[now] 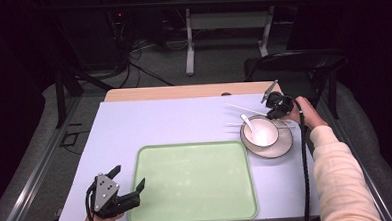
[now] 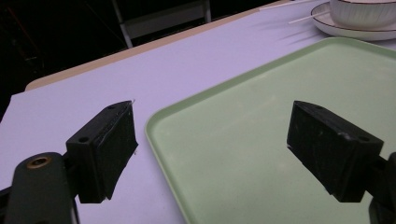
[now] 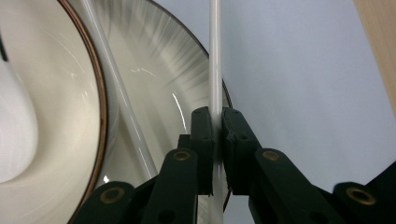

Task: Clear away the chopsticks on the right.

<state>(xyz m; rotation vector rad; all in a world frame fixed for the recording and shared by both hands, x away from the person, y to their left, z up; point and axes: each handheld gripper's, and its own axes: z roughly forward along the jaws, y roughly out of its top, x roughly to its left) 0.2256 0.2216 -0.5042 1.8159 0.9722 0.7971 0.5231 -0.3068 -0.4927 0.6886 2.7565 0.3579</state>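
Observation:
My right gripper (image 3: pixel 215 116) is shut on a thin white chopstick (image 3: pixel 215 56) at the far rim of the brown-edged plate (image 3: pixel 154 70). A second chopstick (image 3: pixel 119 93) lies across the plate beside the white bowl (image 3: pixel 46 93), which holds a white spoon (image 3: pixel 14 135). From above, the right gripper (image 1: pixel 276 107) sits at the back right, with the held chopstick (image 1: pixel 244 109) pointing left over the mat, next to the bowl (image 1: pixel 261 132) and plate (image 1: pixel 280 148). My left gripper (image 1: pixel 129 176) stands open over the left edge of the green tray (image 1: pixel 192 183), nothing between its jaws (image 2: pixel 212 123).
A lilac mat (image 1: pixel 159 122) covers the table, with a wooden strip (image 1: pixel 183 92) along the far edge. A black chair (image 1: pixel 302 66) stands beyond the back right corner. The tray (image 2: pixel 261 93) is bare.

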